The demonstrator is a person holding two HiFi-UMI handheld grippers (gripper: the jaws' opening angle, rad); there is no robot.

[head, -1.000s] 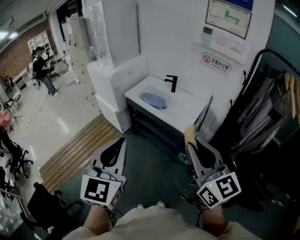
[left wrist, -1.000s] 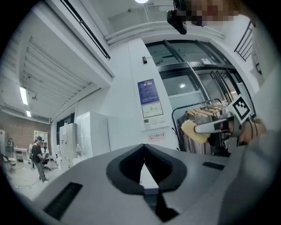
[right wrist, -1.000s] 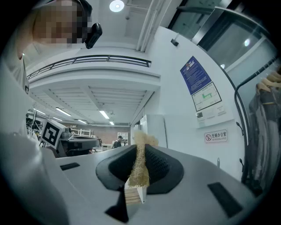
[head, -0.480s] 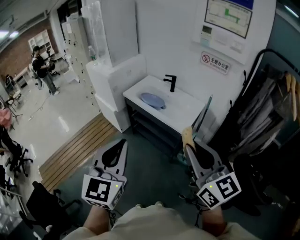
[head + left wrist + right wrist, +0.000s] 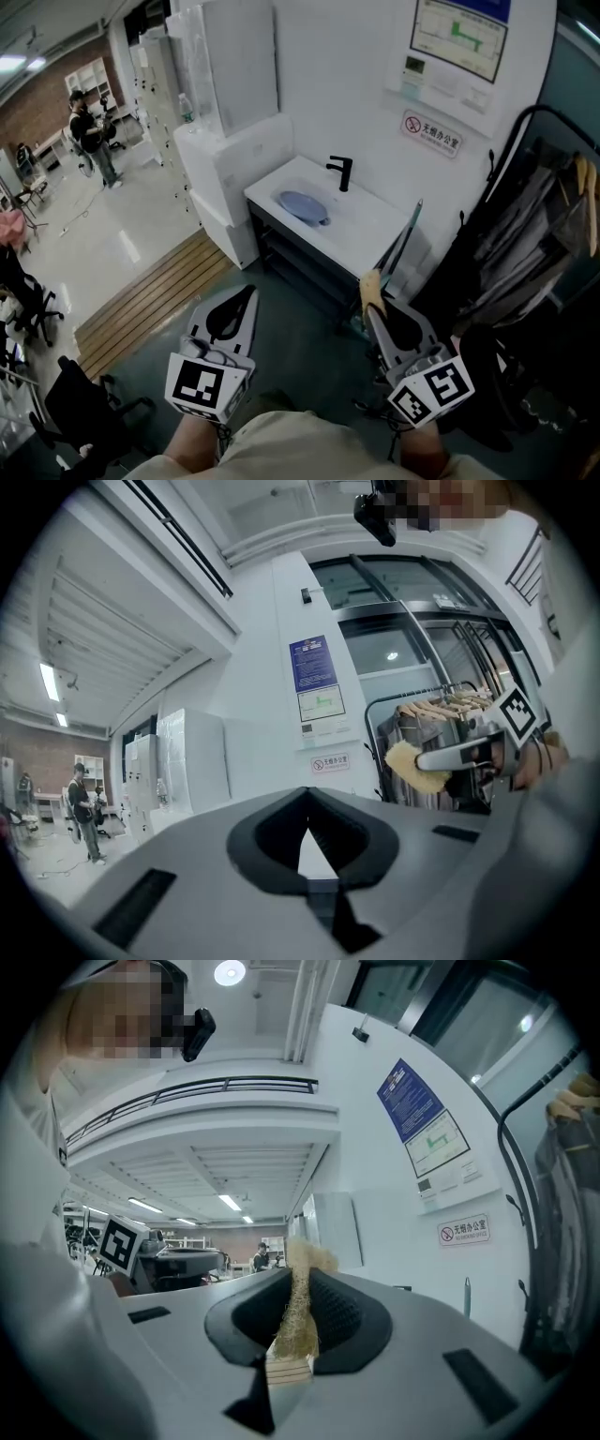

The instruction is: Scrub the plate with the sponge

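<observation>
Sponge (image 5: 300, 1290), yellow and fibrous, is pinched in my right claw (image 5: 373, 306), well short of the desk (image 5: 380, 230). My left claw (image 5: 247, 292) is pressed together on nothing, also short of the desk. Blue plate (image 5: 302, 205) lies flat on the desk top, just beside its black tap (image 5: 341, 171), well apart from both claws.

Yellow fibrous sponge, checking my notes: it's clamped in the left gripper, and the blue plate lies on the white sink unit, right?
Wrong gripper. The yellow fibrous sponge is clamped in the right gripper, as the right gripper view shows; the left gripper is shut and empty. The blue plate is on the white sink unit.
</observation>
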